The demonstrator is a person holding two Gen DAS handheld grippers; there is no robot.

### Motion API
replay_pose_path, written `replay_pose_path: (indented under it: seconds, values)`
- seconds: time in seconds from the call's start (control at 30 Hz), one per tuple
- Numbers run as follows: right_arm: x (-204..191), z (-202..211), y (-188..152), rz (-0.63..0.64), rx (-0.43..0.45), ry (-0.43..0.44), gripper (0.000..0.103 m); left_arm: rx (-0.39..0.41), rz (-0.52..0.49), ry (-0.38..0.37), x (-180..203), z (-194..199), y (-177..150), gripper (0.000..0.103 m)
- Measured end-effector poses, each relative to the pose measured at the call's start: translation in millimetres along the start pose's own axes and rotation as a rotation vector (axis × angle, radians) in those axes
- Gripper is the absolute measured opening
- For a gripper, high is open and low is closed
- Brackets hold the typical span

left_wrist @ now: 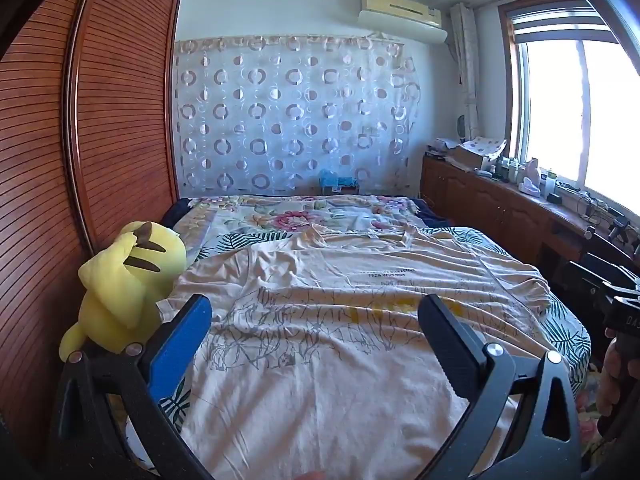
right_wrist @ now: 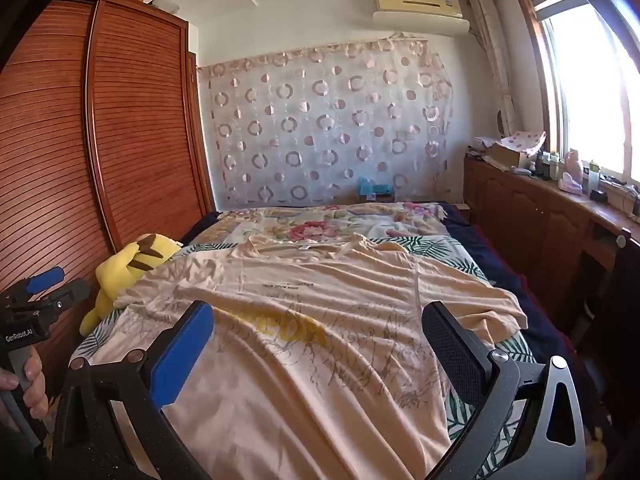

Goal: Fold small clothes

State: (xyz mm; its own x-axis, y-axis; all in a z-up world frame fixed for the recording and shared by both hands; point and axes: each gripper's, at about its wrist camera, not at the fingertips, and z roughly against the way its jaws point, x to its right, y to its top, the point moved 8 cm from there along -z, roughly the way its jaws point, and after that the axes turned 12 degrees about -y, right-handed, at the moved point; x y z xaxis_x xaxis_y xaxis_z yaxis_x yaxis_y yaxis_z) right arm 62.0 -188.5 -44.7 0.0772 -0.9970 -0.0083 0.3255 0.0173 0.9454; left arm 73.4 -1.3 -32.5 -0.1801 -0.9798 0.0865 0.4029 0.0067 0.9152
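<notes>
A pale peach T-shirt (left_wrist: pixel 340 300) (right_wrist: pixel 320 320) with a line drawing and yellow print lies spread flat on the bed, collar toward the far end. My left gripper (left_wrist: pixel 316 320) hovers above its lower part, jaws wide open with nothing between them. My right gripper (right_wrist: pixel 318 326) hangs over the shirt's right half, also open and empty. The left gripper (right_wrist: pixel 44 284) shows at the left edge of the right wrist view, held by a hand (right_wrist: pixel 32 384). Part of the right tool (left_wrist: pixel 616 304) shows at the right edge of the left wrist view.
A yellow plush toy (left_wrist: pixel 124 284) (right_wrist: pixel 132 268) lies at the bed's left edge beside a slatted wooden wardrobe (left_wrist: pixel 80 140). A floral quilt (left_wrist: pixel 304 216) covers the far end of the bed. A cluttered wooden cabinet (left_wrist: pixel 500 196) runs under the window on the right.
</notes>
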Motion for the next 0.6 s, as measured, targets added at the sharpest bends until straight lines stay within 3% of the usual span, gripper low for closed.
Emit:
replay_pose_path:
  seconds: [0.6]
  values:
    - [-1, 3, -1, 0.010, 0.007, -0.001, 0.103, 0.009, 0.022, -0.006, -5, 3, 0, 0.103]
